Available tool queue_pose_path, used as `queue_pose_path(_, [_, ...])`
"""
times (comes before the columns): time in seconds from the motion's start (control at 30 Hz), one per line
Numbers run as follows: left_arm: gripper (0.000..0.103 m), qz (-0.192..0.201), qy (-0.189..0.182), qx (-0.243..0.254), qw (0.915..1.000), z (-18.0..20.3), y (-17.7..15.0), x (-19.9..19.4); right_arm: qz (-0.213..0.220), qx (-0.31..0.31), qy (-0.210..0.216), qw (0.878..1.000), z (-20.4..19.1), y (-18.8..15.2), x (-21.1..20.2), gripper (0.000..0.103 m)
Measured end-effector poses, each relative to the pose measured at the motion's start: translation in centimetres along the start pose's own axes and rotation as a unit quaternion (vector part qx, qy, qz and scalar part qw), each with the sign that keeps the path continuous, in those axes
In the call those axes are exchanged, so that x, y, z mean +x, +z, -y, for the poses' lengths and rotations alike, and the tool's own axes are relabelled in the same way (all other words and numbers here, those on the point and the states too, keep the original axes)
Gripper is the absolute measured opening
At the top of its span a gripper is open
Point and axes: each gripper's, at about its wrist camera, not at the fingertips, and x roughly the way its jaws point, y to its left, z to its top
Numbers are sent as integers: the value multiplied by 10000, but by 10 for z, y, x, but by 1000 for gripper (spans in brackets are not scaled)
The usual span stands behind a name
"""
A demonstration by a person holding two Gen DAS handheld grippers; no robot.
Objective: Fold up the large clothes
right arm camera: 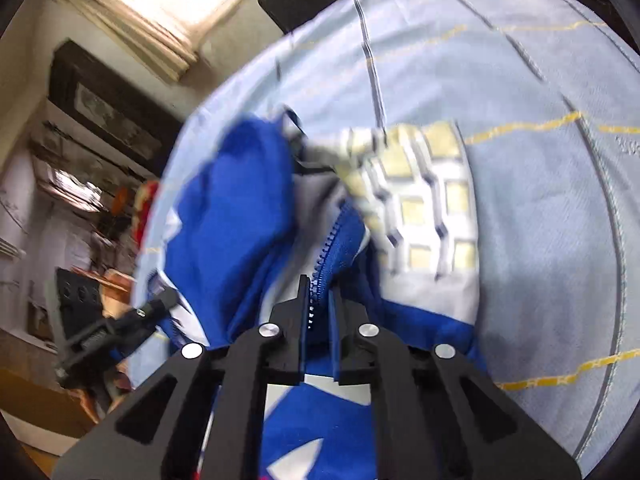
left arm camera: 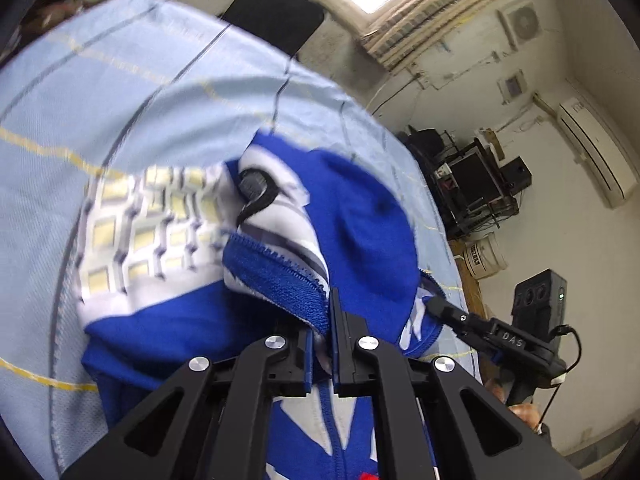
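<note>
Two grippers, the left gripper [left arm camera: 334, 316] and the right gripper [right arm camera: 320, 300], each pinch the zipper edge of the soft, light blue jacket [left arm camera: 360, 224] bunched mid-sheet [left arm camera: 160, 92]; it looks limp, so seams seem the best hold.

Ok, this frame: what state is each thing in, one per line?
Blue and white zip jacket: crumpled, unfolded, zipper edge pinched by both grippers.
Left gripper: shut on the jacket's zipper edge.
Right gripper: shut on the zipper edge.
Light blue sheet: spread out flat under the jacket.
</note>
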Motion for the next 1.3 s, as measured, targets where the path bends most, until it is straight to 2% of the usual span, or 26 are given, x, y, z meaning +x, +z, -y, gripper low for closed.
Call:
queue_pose_path(0.17, [7, 294, -37, 578, 9979, 41, -5, -37, 549, -518, 128, 9971, -28, -2, -55, 6])
queue_pose_path(0.33, [7, 249, 70, 734, 9970, 49, -29, -54, 757, -883, 254, 9929, -49, -15, -91, 6])
queue_pose_path(0.47, [7, 73, 351, 823, 9960, 37, -57, -50, 497, -1086, 169, 9927, -46, -43, -95, 6])
queue_pose_path(0.53, [7, -131, 586, 709, 9957, 20, -72, -35, 316, -1206, -34, 9922, -43, -56, -83, 6])
queue_pose_path(0.63, [8, -433, 800, 449, 9948, -3, -82, -14, -186, -1278, -496, 9904, -29, -74, -53, 6])
queue_pose_path(0.7, [17, -575, 1068, 390, 9919, -14, -88, -2, -746, -1174, -701, 9878, -16, -81, -26, 6])
queue_pose_path(0.73, [22, -599, 1124, 368, 9912, -17, -89, 0, -971, -990, -622, 9884, -8, -79, -18, 6])
queue_pose_path(0.77, [23, -589, 1103, 354, 9915, -19, -89, 0, -1044, -920, -634, 9882, -4, -77, -15, 6])
queue_pose_path(0.8, [30, -579, 1092, 360, 9917, -19, -88, -2, -1067, -1014, -720, 9865, -3, -74, -14, 6])
queue_pose_path(0.83, [43, -540, 1142, 395, 9912, -17, -87, -7, -1078, -1121, -779, 9848, -3, -72, -13, 8])
queue_pose_path(0.87, [49, -495, 1209, 438, 9905, -17, -88, -12, -1078, -1171, -802, 9840, -3, -71, -14, 11])
queue_pose_path(0.9, [54, -433, 1286, 506, 9895, -15, -87, -19, -1073, -1162, -801, 9842, -2, -69, -17, 12])
queue_pose_path(0.93, [54, -390, 1333, 574, 9886, -14, -87, -24, -1055, -1148, -785, 9846, -2, -69, -22, 13])
queue_pose_path(1.0, [54, -263, 1492, 743, 9857, -11, -85, -39, -1024, -1139, -788, 9851, 2, -65, -33, 23])
queue_pose_path(1.03, [54, -145, 1572, 828, 9840, -8, -84, -48, -962, -1114, -791, 9859, 3, -62, -39, 31])
queue_pose_path(1.13, [54, 103, 1575, 1056, 9818, 8, -77, -62, -506, -1153, -812, 9887, 6, -55, -68, 31])
queue_pose_path(1.2, [54, 218, 1364, 1213, 9830, 25, -71, -63, -175, -1327, -747, 9882, -4, -45, -85, 31])
queue_pose_path(1.3, [54, 246, 1061, 1503, 9826, 54, -62, -45, 146, -1558, -528, 9863, -25, -29, -92, 25])
